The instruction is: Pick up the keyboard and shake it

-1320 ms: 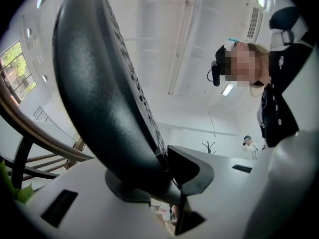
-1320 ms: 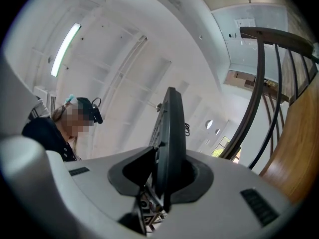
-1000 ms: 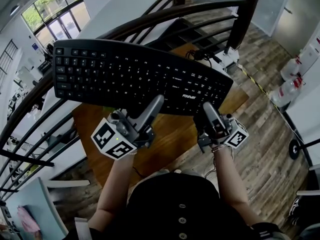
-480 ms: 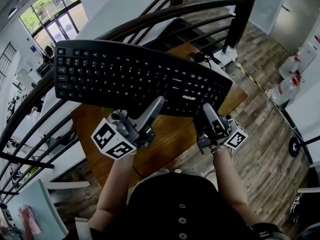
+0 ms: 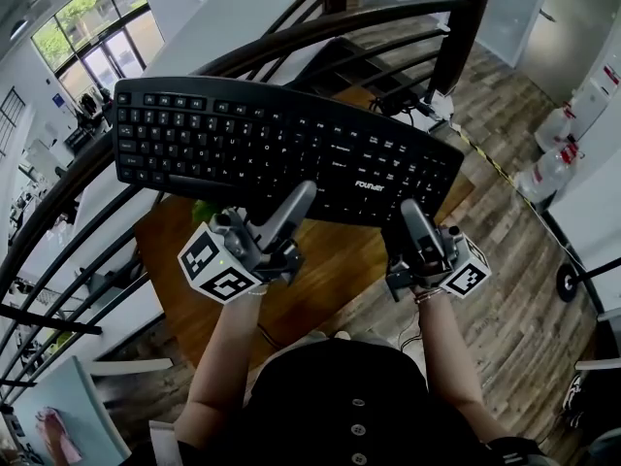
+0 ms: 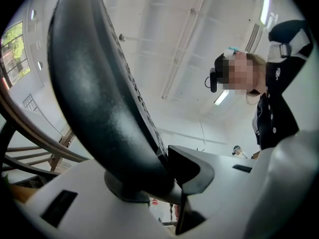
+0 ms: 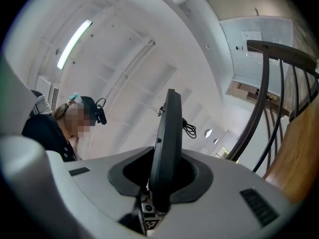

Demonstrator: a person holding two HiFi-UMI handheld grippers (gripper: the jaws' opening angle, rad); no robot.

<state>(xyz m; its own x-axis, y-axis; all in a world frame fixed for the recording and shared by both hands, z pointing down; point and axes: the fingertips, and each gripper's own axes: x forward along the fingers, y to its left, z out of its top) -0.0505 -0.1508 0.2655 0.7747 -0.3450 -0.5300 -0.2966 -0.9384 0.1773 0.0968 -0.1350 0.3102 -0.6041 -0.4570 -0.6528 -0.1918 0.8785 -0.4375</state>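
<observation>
My left gripper [image 5: 294,202] and right gripper [image 5: 411,214] both clamp the black keyboard [image 5: 277,151] by its near edge. It is airborne.

The person wears a black buttoned top [image 5: 335,401]; left tongs [image 5: 306,197], right tongs [image 5: 409,212] grey.

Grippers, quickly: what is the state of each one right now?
Left gripper: closed on the near edge of the keyboard.
Right gripper: closed on the keyboard's near edge too.

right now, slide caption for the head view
Left gripper and right gripper clamp the near edge of a black plastic keyboard held above a brown wooden table.
</observation>
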